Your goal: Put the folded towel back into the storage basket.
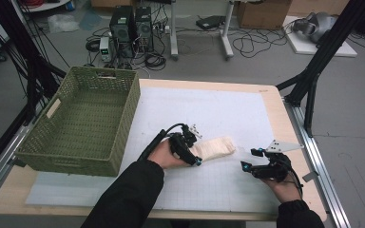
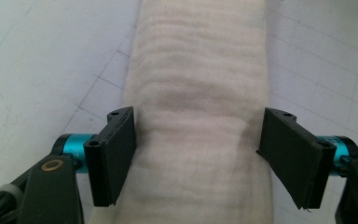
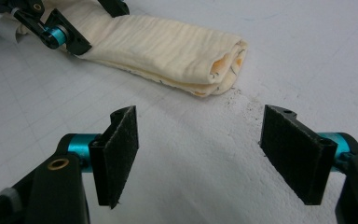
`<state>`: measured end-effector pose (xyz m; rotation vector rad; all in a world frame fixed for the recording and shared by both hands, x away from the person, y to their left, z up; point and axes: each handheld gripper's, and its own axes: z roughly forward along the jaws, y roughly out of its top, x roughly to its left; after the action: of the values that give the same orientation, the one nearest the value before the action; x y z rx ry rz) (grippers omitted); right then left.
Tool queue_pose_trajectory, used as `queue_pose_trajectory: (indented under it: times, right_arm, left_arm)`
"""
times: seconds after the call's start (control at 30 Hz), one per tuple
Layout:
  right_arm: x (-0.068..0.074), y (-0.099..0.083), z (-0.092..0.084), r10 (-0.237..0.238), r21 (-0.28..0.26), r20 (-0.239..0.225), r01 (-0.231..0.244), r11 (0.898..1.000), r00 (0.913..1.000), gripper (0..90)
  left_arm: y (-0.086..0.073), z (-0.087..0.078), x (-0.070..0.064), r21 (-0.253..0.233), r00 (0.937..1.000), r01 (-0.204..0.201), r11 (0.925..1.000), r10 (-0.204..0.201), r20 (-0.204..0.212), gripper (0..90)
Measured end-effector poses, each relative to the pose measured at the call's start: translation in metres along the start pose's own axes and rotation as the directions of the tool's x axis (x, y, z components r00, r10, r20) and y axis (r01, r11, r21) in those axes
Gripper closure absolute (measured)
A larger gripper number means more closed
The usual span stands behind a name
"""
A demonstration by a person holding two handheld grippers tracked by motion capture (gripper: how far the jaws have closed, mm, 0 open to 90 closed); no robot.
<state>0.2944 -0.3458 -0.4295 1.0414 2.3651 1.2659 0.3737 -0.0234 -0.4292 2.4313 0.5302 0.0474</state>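
Work in hand: a folded cream cloth [image 1: 214, 147] lies on the white gridded mat [image 1: 218, 109] that covers the counter [image 1: 273, 102], toward the mat's near edge and a little right of its middle.
Cloth, form: folded into a long, narrow, several-layered bundle; the right gripper view shows the layers stacked at its open end [image 3: 223, 65], with a small printed pattern peeping from inside.
Left gripper [image 1: 190, 145]: at the cloth's left end, jaws wide and straddling the bundle across its width; in the left gripper view the cloth [image 2: 198, 93] runs between the pads, the left pad at or very near the edge, the right pad with a slight gap, so I judge it not pinched.
Right gripper [image 1: 254, 159]: just beside the cloth's right end, near the counter's right edge, jaws wide with nothing between them, only bare mat [image 3: 196, 163].
Handling, judged: light, soft and limp; it will sag and unfold if lifted by one end; not fragile, not slippery against the felt-like pads.
Where to hold, judged: pinch through all layers across the narrow width, near each end, so the fold stays together.
Nearby: a green woven basket [image 1: 123, 114] stands at the counter's far left corner, well apart from the cloth.
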Motion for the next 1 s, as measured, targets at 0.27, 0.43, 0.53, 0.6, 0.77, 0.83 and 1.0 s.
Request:
queue_pose_trajectory:
  times: [0.27,0.43,0.53,0.6,0.77,0.83,1.0]
  right_arm:
    - [0.0007,0.0008,-0.0001,-0.006,-0.002,0.006,0.006,1.0,1.0,25.6]
    - [0.0007,0.001,-0.0005,-0.011,-0.003,0.011,0.011,1.0,0.9999,25.1]
    - [0.001,0.0011,-0.001,-0.014,-0.002,0.007,0.014,1.0,0.9999,25.0]
    - [0.0012,0.0013,-0.0009,-0.016,-0.003,0.008,0.016,1.0,0.9998,25.0]
    - [0.0012,0.0013,-0.001,-0.016,-0.006,0.01,0.016,1.0,0.9998,25.0]
    - [0.0011,0.0014,-0.0014,-0.017,-0.005,0.01,0.017,1.0,0.9998,25.0]
    - [0.0,0.0014,-0.0025,-0.019,-0.009,0.014,0.02,1.0,0.9997,24.9]
  left_arm:
    - [0.0001,0.0021,-0.0061,0.012,0.9985,-0.036,0.9993,0.037,-0.041,26.1]
    - [0.0003,0.0029,-0.0088,0.015,0.9967,-0.05,0.9986,0.051,-0.063,27.4]
    - [0.0003,0.003,-0.009,0.014,0.9963,-0.05,0.9987,0.051,-0.069,28.3]
    - [0.0003,0.0031,-0.0093,0.012,0.9964,-0.045,0.9989,0.045,-0.072,29.2]
    - [0.0004,0.0022,-0.0085,0.016,0.9963,-0.046,0.9988,0.047,-0.071,30.6]
    - [-0.0002,0.0017,-0.0072,0.01,0.9967,-0.044,0.999,0.045,-0.068,31.5]
    - [-0.0005,0.0005,-0.0056,0.005,0.9966,-0.035,0.9994,0.036,-0.075,36.6]
